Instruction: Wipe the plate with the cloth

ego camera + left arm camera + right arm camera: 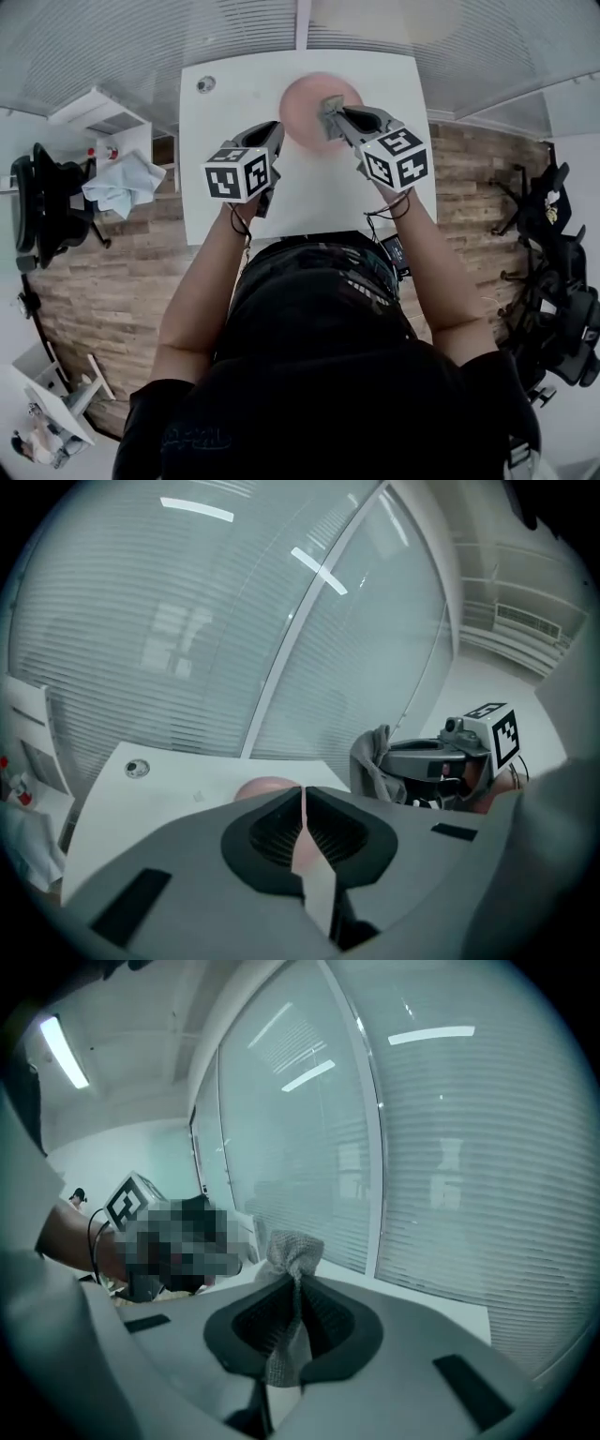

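Cloth (292, 1246) pinched tight in my right gripper (298, 1283), poised over the pink plate (300, 108) just ahead of its jaws; my left gripper (303, 803), alongside, is clenched on nothing (plate beyond its tips too). Next, I judge: press down and rub.

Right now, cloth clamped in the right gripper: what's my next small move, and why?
Probably lower the right gripper so the cloth touches the plate: the cloth is clamped in its jaws but seems to hang above the pink plate.
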A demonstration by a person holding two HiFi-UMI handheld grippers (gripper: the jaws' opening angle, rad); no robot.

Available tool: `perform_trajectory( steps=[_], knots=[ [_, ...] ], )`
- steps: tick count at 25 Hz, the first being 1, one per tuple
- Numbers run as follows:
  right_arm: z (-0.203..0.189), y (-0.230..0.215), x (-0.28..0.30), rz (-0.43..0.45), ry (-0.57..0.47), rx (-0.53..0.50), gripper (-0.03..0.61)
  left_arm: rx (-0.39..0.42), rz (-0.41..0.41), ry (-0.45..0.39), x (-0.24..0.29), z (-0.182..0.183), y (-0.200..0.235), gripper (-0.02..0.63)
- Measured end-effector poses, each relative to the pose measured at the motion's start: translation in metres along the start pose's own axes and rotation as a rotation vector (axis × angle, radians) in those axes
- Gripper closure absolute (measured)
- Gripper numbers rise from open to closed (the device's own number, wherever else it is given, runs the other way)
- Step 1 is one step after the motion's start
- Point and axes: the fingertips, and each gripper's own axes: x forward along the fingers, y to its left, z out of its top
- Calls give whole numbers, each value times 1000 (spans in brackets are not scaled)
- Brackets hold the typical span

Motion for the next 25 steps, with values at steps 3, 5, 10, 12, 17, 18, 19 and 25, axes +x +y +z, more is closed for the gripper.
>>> perform_trajectory(
  steps=[3, 5, 10, 12, 17, 18, 19, 25],
  knots=[
    [19, 16, -21, 8, -65, -16, 541, 36, -59, -53, -24, 11, -21, 598],
    [24, 27, -38, 14, -87, -29, 541, 56, -84, -82, -43, 13, -34, 598],
    [26, 37, -85, 44, -140, -31, 541, 113, -89, -148, -93, 13, -67, 598],
    [23, 33, -102, 47, -154, -35, 541, 141, -80, -177, -105, 15, -79, 598],
    [11, 19, -134, 60, -161, -30, 541, 134, -62, -234, -108, 17, -103, 598],
    [6, 18, -138, 70, -162, -28, 541, 126, -58, -239, -108, 16, -108, 598],
    [1, 16, -143, 79, -164, -22, 541, 119, -55, -240, -108, 13, -115, 598],
    [-34, 9, -188, 109, -183, 4, 541, 110, -39, -255, -102, -8, -169, 598]
  ],
)
